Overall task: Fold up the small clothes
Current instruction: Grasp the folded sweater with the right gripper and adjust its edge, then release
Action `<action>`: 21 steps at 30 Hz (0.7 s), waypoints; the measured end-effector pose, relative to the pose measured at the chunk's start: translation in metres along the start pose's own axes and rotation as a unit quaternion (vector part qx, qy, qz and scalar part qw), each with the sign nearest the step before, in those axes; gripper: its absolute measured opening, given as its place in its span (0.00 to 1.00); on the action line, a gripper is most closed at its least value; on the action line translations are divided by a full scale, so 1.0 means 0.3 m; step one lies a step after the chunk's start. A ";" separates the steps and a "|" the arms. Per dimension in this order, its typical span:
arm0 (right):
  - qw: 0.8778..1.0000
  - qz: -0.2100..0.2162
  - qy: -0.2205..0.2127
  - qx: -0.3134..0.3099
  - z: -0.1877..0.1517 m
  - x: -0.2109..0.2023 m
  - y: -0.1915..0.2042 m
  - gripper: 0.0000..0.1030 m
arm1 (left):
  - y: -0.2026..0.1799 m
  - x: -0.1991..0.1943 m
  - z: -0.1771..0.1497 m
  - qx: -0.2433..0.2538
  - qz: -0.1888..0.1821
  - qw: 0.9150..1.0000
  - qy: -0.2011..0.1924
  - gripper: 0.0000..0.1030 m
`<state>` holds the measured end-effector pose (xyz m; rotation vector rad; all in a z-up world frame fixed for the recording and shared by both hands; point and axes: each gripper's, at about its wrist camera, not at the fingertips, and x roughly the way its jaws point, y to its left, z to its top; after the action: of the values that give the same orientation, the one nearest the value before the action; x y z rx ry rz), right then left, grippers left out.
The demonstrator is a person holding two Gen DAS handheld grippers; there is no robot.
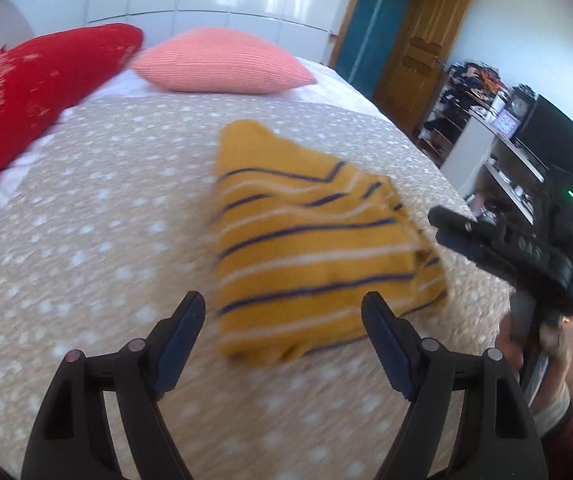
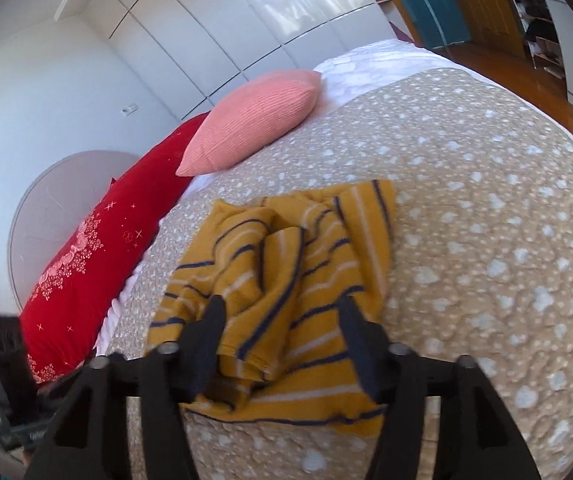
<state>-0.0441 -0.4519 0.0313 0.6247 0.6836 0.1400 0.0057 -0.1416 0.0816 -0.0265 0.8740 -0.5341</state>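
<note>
Knitted mustard garment point(image 1: 310, 240) with navy and white stripes, folded on dotted beige bedspread point(image 1: 98, 216); left tongs point(image 1: 284, 320) and right tongs point(image 2: 282, 316) both spread wide, empty

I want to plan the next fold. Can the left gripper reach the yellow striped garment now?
Probably yes: the left gripper is open, and the yellow striped garment lies directly ahead on the bedspread, with nothing between.

Left wrist view low over the bed point(image 1: 98, 216), facing the pillows and white wardrobe, close behind the yellow striped garment point(image 1: 310, 240), right wrist view nearer, tilted, looking down over the same garment point(image 2: 286, 280), both sharing bedspread, pink pillow point(image 1: 222, 62), red pillow point(image 1: 34, 92)
</note>
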 end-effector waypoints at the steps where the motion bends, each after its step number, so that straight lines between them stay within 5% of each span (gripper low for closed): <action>1: 1.000 0.000 0.010 -0.002 -0.003 0.028 0.018 0.71 | 0.034 -0.026 -0.017 -0.006 0.006 1.000 -0.003 0.77; 3: 0.999 -0.003 0.038 -0.012 -0.006 0.093 0.060 0.72 | 0.125 -0.096 -0.062 -0.026 0.017 0.999 -0.013 0.77; 4: 0.998 -0.007 0.065 -0.021 -0.013 0.149 0.086 0.61 | 0.171 -0.131 -0.083 -0.037 0.026 0.999 -0.019 0.77; 6: 0.994 -0.028 0.103 -0.029 -0.016 0.229 0.140 0.22 | 0.269 -0.206 -0.126 -0.055 0.058 0.996 -0.027 0.77; 9: 0.994 -0.048 0.080 -0.061 0.006 0.243 0.289 0.21 | 0.395 -0.312 -0.181 -0.082 0.119 0.989 -0.034 0.77; 13: 0.992 -0.008 0.065 -0.111 0.025 0.286 0.574 0.20 | 0.519 -0.467 -0.240 -0.118 0.187 0.973 -0.058 0.77; 17: 0.976 0.038 0.097 -0.193 -0.051 0.413 0.924 0.18 | 0.583 -0.624 -0.300 -0.132 0.245 0.955 -0.097 0.78; 21: 0.946 0.097 0.164 -0.262 -0.230 0.577 1.237 0.18 | 0.617 -0.714 -0.343 -0.143 0.280 0.942 -0.122 0.83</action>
<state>0.0754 -0.0623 0.1108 0.1501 0.8625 0.6009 -0.1008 0.1366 0.1261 -0.1031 0.6670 0.1312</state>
